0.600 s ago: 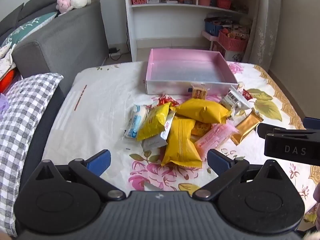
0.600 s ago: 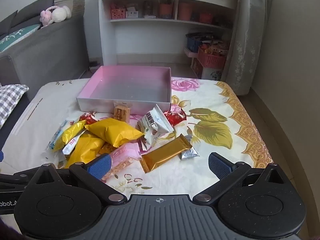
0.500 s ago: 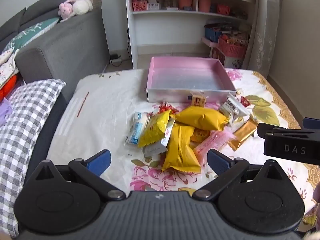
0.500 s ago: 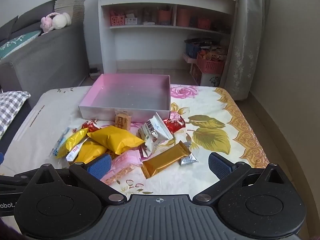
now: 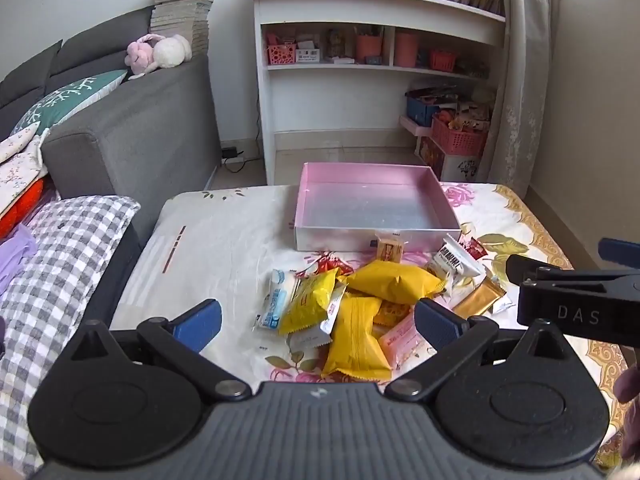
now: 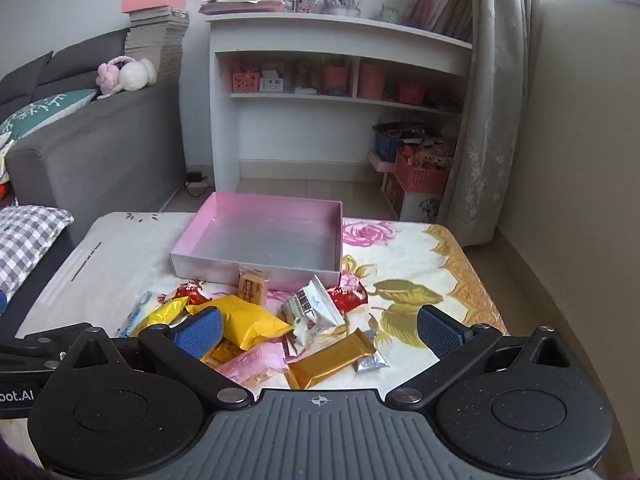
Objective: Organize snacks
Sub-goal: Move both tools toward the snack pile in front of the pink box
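Note:
A pile of snack packets lies on the flowered table in front of an empty pink box (image 5: 376, 208), which also shows in the right wrist view (image 6: 264, 240). The pile holds yellow bags (image 5: 394, 282), a gold bar (image 6: 330, 362), a pink wafer pack (image 6: 250, 366), a white packet (image 6: 314, 308) and red candies (image 6: 348, 296). My left gripper (image 5: 318, 322) is open and empty, held above the near side of the pile. My right gripper (image 6: 320, 330) is open and empty, over the pile's right part. The right gripper's body shows at the right edge of the left wrist view (image 5: 576, 306).
A grey sofa (image 5: 120, 136) with a checked cushion (image 5: 60, 248) stands left of the table. A white shelf unit (image 5: 376, 72) and pink baskets (image 5: 460, 140) stand behind it. A curtain (image 6: 492, 120) hangs at the right.
Both grippers have risen and tilted up, so more of the room shows and the pile sits lower in view. Both stay open and empty.

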Available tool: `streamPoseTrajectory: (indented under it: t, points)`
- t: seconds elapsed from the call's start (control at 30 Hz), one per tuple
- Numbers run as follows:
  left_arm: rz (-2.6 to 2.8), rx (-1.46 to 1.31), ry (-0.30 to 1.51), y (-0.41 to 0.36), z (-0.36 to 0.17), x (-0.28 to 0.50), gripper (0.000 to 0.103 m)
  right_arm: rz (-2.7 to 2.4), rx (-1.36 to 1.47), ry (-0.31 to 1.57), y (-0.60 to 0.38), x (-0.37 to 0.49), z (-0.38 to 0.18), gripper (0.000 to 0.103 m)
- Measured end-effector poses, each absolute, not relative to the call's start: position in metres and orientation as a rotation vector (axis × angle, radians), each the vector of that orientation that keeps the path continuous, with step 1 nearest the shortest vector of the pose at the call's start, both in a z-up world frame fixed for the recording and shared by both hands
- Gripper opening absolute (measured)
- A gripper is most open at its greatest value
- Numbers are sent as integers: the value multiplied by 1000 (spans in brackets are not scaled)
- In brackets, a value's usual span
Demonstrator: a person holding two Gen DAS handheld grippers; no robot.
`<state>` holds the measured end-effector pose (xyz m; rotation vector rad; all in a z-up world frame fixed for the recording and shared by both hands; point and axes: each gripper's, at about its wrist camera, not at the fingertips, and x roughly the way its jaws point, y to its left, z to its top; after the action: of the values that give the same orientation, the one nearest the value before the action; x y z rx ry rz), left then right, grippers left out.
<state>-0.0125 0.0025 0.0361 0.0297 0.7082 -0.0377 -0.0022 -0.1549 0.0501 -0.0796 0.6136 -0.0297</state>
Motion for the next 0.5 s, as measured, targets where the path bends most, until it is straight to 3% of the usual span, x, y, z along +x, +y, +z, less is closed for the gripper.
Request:
streamPoseTrajectory:
  t: [0.17, 0.27, 0.5]
  points:
    - [-111, 48, 706, 9, 27, 9, 103, -17, -187, 595, -151, 18, 46, 103]
    - [-162, -87, 733, 25, 21, 26, 102, 41, -133, 640, -158, 33, 46, 103]
    - [-118, 24, 814, 39, 9, 69, 95, 108, -20, 705, -176, 68, 40, 103]
